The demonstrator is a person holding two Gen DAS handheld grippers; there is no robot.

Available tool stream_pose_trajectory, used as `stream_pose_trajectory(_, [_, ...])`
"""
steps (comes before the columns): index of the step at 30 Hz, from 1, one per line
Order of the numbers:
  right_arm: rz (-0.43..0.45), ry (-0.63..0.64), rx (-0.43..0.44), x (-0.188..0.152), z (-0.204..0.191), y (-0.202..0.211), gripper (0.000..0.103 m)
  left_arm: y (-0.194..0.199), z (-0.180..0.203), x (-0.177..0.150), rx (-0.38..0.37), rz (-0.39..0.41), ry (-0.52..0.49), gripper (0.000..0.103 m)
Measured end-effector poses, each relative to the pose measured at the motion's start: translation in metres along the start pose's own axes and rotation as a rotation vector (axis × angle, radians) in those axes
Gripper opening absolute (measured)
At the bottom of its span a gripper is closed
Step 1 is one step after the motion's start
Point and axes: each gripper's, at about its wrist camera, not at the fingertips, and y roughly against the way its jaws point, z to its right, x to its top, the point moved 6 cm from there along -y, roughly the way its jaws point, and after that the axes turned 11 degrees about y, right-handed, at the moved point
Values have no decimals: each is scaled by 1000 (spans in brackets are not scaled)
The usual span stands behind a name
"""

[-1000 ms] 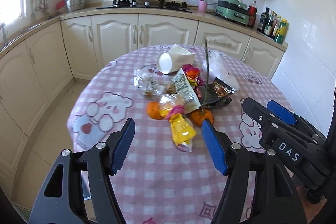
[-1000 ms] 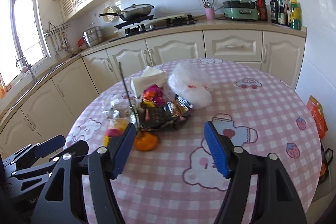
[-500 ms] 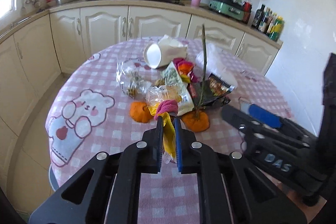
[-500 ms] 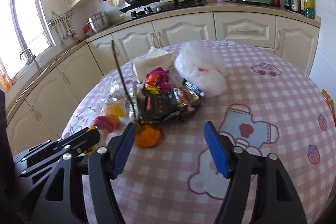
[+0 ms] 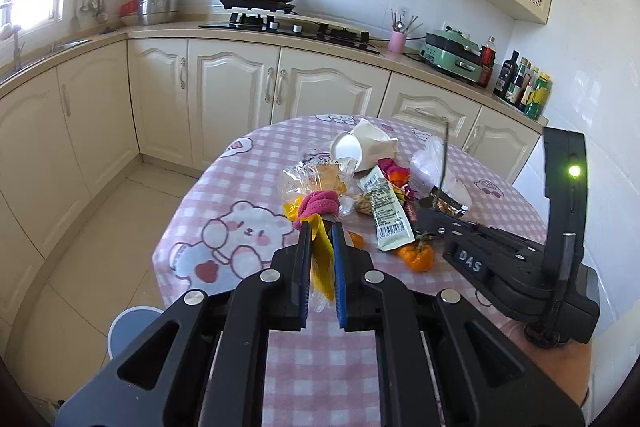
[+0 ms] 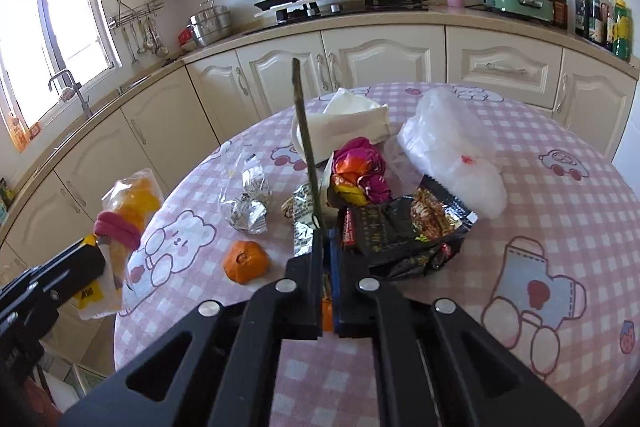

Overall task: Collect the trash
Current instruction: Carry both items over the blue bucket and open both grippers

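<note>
My left gripper (image 5: 320, 229) is shut on a clear bag of yellow scraps tied with a pink band (image 5: 318, 205), held up off the table. The right wrist view shows that bag (image 6: 126, 203) hanging at the left gripper (image 6: 94, 253). My right gripper (image 6: 326, 233) is shut on a thin dark stick (image 6: 305, 131) that rises from between its fingers, with a mandarin (image 6: 327, 311) under them. In the left wrist view the stick (image 5: 444, 155) stands above the right gripper (image 5: 424, 215) and the mandarin (image 5: 418, 255) sits just below it.
On the round pink checked table (image 6: 560, 267) lie an orange peel (image 6: 245, 263), a black snack wrapper (image 6: 404, 227), a crumpled magenta wrapper (image 6: 360, 171), a white plastic bag (image 6: 452, 155), a white tissue pack (image 6: 348, 125) and a clear foil bag (image 6: 244, 199). A pale blue round thing (image 5: 132, 327) stands on the floor.
The left gripper closed on the tied bag and lifted it off the table. The right gripper moved in to the stick and closed on it.
</note>
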Motion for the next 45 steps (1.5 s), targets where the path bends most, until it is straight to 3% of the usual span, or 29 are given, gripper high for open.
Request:
stream_pose_trajectory(9, [119, 68, -14, 24, -33, 58, 3, 30, -31, 9, -3, 50, 56, 9])
stream_pose_trajectory(15, [160, 129, 74, 38, -86, 73, 3, 54, -67, 11, 35, 82, 104, 9])
stream_pose_trajectory(18, [150, 147, 159, 42, -119, 69, 4, 65, -89, 11, 63, 94, 128, 9])
stream_pose_trajectory(30, [1, 290, 408, 16, -278, -3, 4, 80, -208, -8, 249, 66, 287, 9])
stream_pose_trajectory(39, [-119, 341, 479, -10, -357, -78, 4, 58, -287, -23, 372, 10, 393, 9])
stream_pose_trajectory(45, [-153, 366, 476, -15, -380, -112, 11, 42, -315, -27, 393, -21, 432, 9])
